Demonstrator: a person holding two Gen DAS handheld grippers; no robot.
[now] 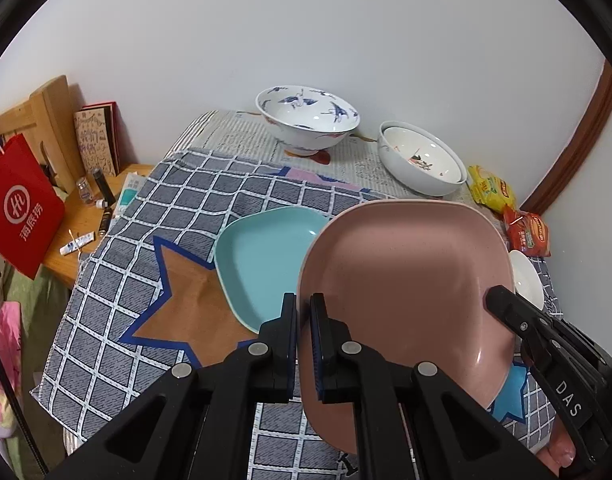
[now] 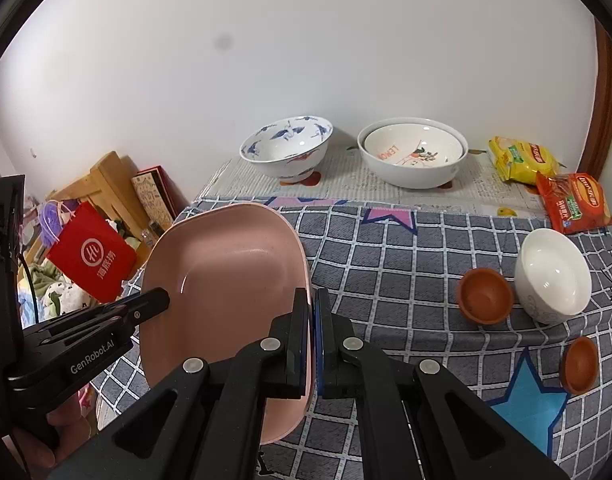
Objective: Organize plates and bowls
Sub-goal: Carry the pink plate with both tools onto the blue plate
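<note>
A pink square plate (image 1: 402,264) is held tilted above the checked cloth by both grippers. My left gripper (image 1: 303,303) is shut on its left rim. In the right wrist view my right gripper (image 2: 312,298) is shut on the right rim of that pink plate (image 2: 226,264). A teal plate (image 1: 262,256) lies flat on the cloth, partly hidden behind the pink one. At the back stand a blue-crane bowl (image 2: 286,148) and two nested white bowls (image 2: 414,156). A small white bowl (image 2: 554,276) and two little brown bowls (image 2: 484,296) sit at the right.
Yellow (image 2: 522,160) and orange snack packets (image 2: 574,204) lie at the back right corner. A red paper bag (image 1: 20,208), books and small bottles crowd a wooden shelf left of the table. A white wall runs close behind the bowls.
</note>
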